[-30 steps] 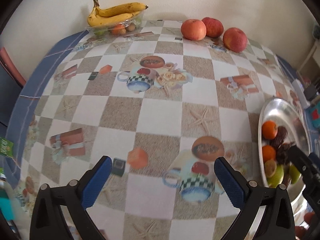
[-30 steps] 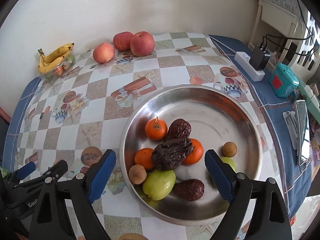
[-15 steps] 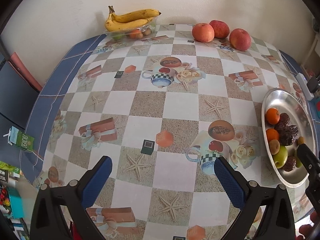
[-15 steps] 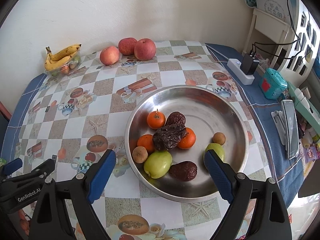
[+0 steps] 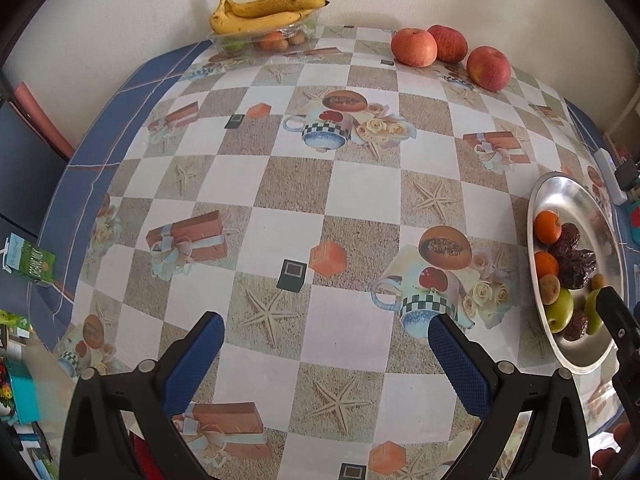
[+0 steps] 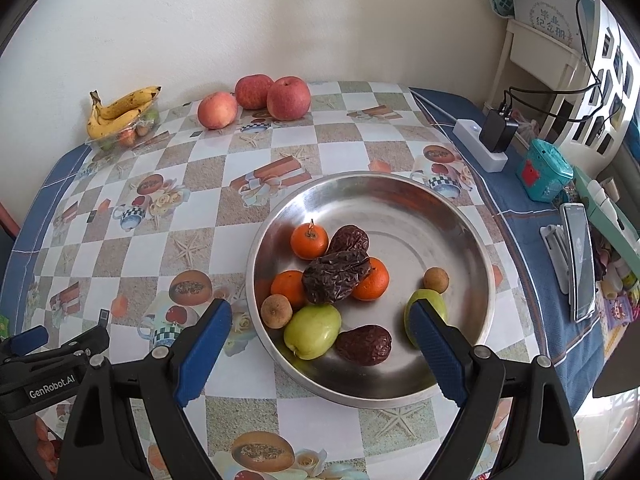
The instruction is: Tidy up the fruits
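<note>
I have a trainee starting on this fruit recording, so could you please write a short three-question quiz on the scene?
1. How many oranges lie in the metal bowl?
2. True or false: the bananas rest on top of a clear container of small fruit.
3. What do the right tongs hold? A) a green fruit B) a dark wrinkled fruit C) nothing

Key:
1. Three; one orange sits apart, two are partly under a dark wrinkled fruit.
2. True.
3. C; they are open above the bowl.

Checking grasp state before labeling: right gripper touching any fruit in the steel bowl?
Apart. The right wrist view shows the right gripper open above the steel bowl, its fingertips overlapping only a green fruit in the image, nothing between them.
</note>
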The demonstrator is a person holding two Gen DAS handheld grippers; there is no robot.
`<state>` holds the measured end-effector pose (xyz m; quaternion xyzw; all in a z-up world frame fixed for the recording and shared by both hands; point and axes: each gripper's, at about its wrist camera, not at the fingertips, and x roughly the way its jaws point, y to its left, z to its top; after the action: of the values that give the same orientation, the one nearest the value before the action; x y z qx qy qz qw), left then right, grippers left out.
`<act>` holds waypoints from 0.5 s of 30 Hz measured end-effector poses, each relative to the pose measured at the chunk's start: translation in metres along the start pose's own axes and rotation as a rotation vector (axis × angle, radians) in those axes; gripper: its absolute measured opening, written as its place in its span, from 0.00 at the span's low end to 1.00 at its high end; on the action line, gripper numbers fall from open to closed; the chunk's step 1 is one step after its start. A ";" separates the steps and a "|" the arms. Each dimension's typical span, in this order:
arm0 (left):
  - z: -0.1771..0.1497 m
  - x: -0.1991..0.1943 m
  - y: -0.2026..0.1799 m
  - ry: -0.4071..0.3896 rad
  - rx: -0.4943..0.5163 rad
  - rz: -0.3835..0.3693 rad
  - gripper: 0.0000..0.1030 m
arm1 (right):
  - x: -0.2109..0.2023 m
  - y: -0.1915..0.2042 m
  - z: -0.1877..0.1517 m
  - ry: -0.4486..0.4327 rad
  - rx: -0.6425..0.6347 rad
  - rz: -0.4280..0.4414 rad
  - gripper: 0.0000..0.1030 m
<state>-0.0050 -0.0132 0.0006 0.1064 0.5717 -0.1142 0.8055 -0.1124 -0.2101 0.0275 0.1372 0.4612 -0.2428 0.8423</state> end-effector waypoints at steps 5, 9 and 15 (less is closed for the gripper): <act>0.000 0.003 0.001 0.010 -0.001 0.007 1.00 | 0.001 0.001 0.000 0.004 -0.007 0.003 0.88; 0.000 0.006 0.001 0.029 -0.001 0.003 1.00 | 0.004 0.002 -0.001 0.015 -0.010 0.000 0.88; -0.001 0.009 0.002 0.044 -0.008 0.003 1.00 | 0.005 0.002 -0.001 0.022 -0.014 -0.003 0.88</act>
<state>-0.0025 -0.0117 -0.0087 0.1063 0.5895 -0.1081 0.7934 -0.1098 -0.2090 0.0228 0.1335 0.4723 -0.2393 0.8378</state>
